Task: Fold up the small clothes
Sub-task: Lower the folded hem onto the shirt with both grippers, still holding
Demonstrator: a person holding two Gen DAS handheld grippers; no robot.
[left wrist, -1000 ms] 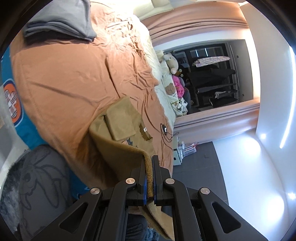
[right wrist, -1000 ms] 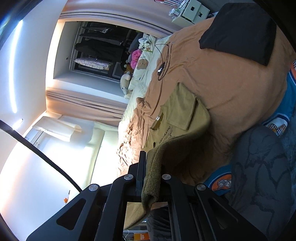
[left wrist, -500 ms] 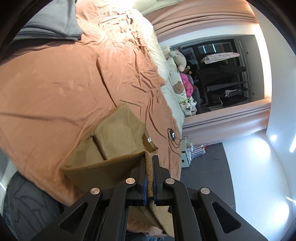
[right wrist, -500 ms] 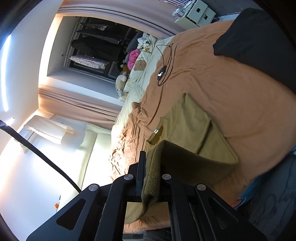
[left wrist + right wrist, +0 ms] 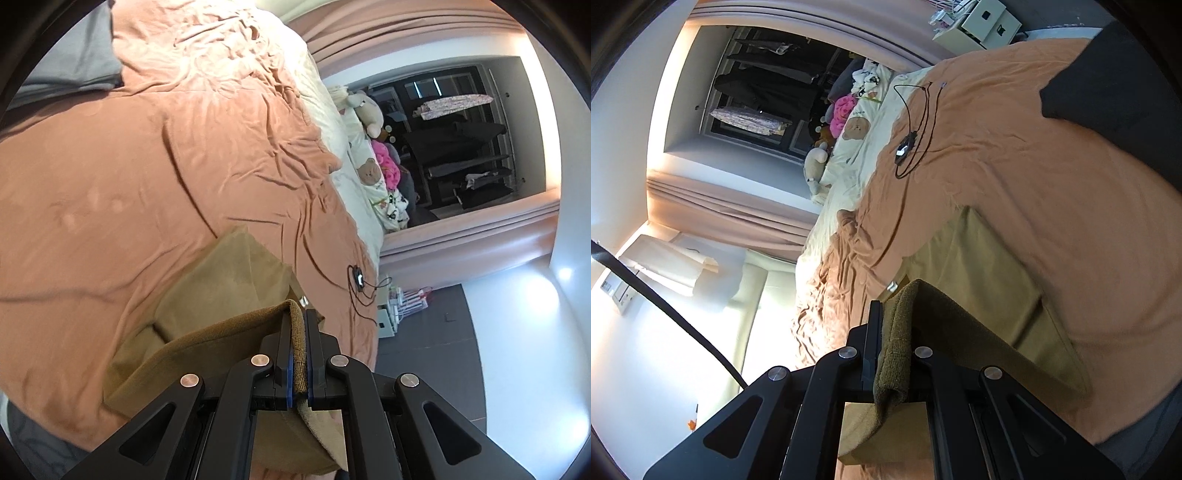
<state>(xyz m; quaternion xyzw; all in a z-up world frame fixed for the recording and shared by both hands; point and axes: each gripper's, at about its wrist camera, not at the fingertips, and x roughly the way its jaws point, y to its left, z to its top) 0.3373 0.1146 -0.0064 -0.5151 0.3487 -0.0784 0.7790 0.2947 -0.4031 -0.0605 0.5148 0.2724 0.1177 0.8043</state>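
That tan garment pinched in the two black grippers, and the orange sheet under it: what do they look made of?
Tan garment: seemingly a soft knit, perhaps fleece; the edge clamped by the left gripper and the right gripper shows a coarse, nubby, matte texture. Orange sheet: likely thin woven cotton or similar; it is matte and creases into many fine wrinkles. The exact fibres cannot be told.

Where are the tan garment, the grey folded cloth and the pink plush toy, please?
tan garment (image 5: 236, 273): left wrist view, flat folded panel on the bed.
grey folded cloth (image 5: 79, 66): left wrist view, top surface.
pink plush toy (image 5: 844, 110): right wrist view, its middle.
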